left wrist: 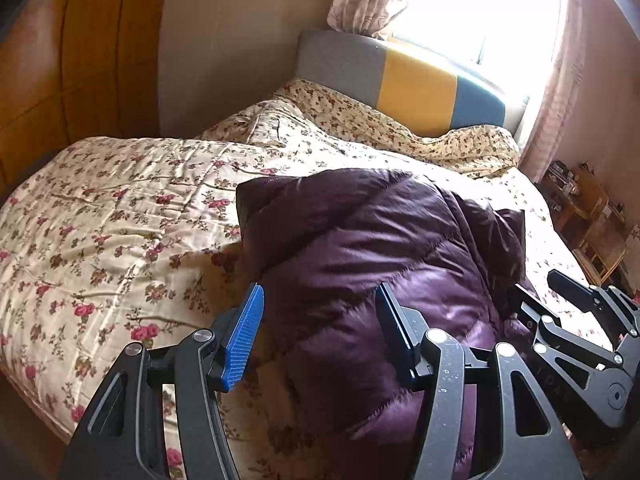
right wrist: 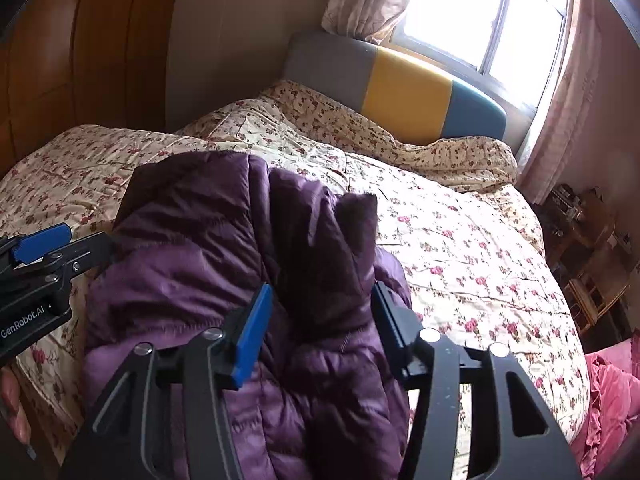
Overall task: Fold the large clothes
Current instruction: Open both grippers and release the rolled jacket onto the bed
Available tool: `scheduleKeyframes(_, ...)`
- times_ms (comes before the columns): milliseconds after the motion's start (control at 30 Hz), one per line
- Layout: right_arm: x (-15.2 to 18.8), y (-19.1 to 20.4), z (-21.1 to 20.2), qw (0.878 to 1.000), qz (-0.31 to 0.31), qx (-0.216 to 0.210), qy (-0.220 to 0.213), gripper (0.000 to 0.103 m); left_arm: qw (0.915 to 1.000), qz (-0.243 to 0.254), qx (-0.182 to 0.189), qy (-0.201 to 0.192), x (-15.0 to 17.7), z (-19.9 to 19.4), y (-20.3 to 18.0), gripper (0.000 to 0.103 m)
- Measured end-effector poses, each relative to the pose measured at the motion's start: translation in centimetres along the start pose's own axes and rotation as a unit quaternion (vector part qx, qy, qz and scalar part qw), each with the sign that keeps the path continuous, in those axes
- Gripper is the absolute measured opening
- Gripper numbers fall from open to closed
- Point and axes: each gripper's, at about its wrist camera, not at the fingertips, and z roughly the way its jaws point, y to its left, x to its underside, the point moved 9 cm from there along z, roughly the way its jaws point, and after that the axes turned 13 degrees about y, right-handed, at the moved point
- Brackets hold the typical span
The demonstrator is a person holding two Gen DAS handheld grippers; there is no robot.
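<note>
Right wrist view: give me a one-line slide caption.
Open right gripper poised over a bunched purple puffer jacket on a floral quilt, left gripper alongside.

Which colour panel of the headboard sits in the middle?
The yellow panel is the middle one on the headboard; a grey panel flanks it on the wall side and a blue panel on the window side.

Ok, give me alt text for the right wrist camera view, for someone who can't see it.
A bulky purple puffer jacket lies bunched on a floral quilted bed, with the open right claw poised over it. The left claw enters from the left edge; a grey, yellow and blue headboard sits under a bright window.
</note>
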Motion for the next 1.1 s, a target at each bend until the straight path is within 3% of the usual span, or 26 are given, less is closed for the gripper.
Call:
scheduleKeyframes(367,-3.5,-0.5,2.7,1.0,0.007,0.029,0.003,0.042,1.0,-0.007,0.0,0.006,-2.9,1.5,-0.6,0.058)
scheduleKeyframes(600,-1.5,-1.5,7.0,0.998,-0.001,0.048,0.047,0.039,0.9996,-0.001,0.013,0.024,-3.5,3.4,-2.7,0.058)
scheduleKeyframes(833,0.5,-2.5,10.2,0.997,0.004,0.033,0.066,0.039,0.9984,0.014,0.008,0.054,-1.8,6.7,-4.9,0.058)
scheduleKeyframes(1100,1.6,-2.9,12.8,0.998,0.014,-0.018,0.064,0.039,0.9982,0.031,-0.016,0.048,-0.7,8.9,-5.3,0.061)
